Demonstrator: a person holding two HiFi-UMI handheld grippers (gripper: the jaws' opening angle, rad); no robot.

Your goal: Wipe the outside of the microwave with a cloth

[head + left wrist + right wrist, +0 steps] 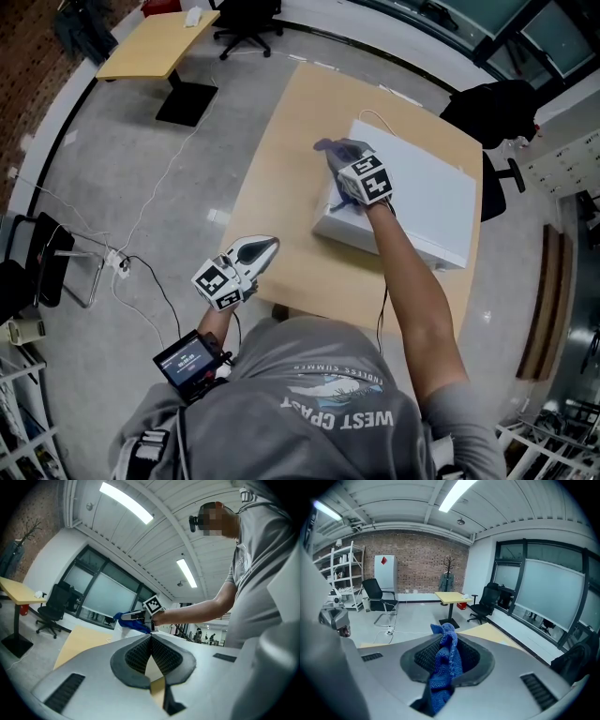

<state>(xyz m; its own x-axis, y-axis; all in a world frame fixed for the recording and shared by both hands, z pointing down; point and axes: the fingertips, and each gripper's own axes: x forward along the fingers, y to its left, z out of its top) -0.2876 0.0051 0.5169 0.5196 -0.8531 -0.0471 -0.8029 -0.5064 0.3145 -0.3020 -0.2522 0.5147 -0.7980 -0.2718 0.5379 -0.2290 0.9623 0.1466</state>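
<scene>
Office room: a light wooden bench [272, 178] carries a white microwave [427, 202].
The right gripper [342, 155], its fingers [473, 660] clamped on a blue cloth [444, 665], is over the microwave's left top edge. The left gripper [267, 246], its fingers [133, 656] pressed together and empty, hovers well left of the microwave at the bench edge.
</scene>
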